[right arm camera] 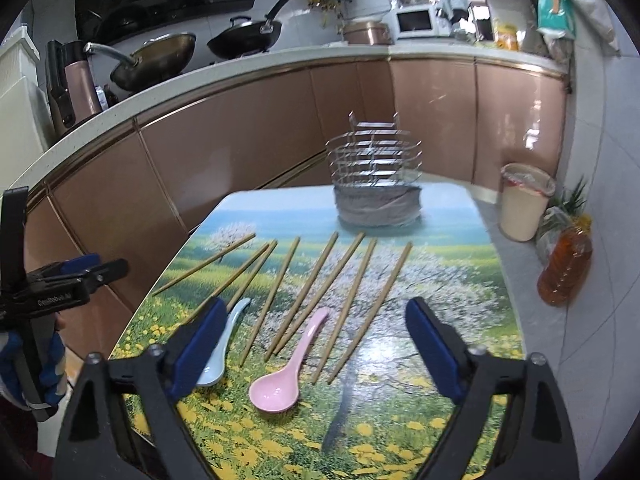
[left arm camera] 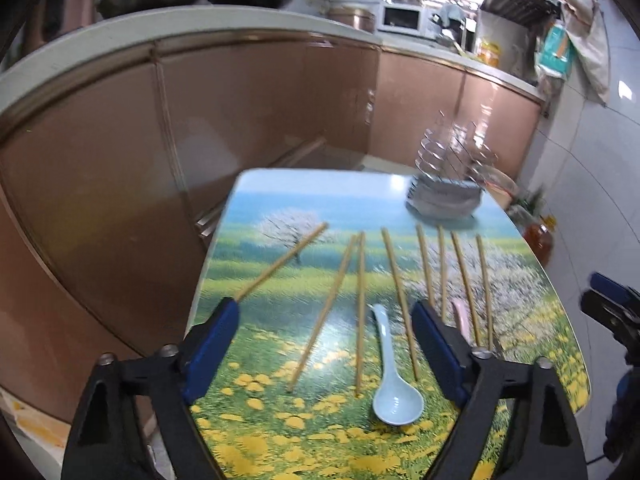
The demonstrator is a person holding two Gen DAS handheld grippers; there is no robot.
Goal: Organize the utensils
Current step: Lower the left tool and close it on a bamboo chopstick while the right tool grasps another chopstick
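Note:
Several wooden chopsticks (left arm camera: 394, 280) (right arm camera: 352, 300) lie spread across a table with a flower-meadow print (left arm camera: 280, 432) (right arm camera: 400, 420). A light blue spoon (left arm camera: 394, 380) (right arm camera: 224, 344) lies near the front left, a pink spoon (right arm camera: 288, 368) to its right; the pink one is mostly hidden in the left wrist view (left arm camera: 461, 318). A wire utensil holder (left arm camera: 448, 176) (right arm camera: 376, 184) stands at the table's far end. My left gripper (left arm camera: 326, 308) is open and empty above the blue spoon. My right gripper (right arm camera: 316, 308) is open and empty above the pink spoon.
Pink kitchen cabinets (right arm camera: 240, 140) run behind and left of the table. A beige waste bin (right arm camera: 524, 204) and an oil bottle (right arm camera: 566, 268) stand on the floor at the right. Woks (right arm camera: 160, 60) sit on the counter.

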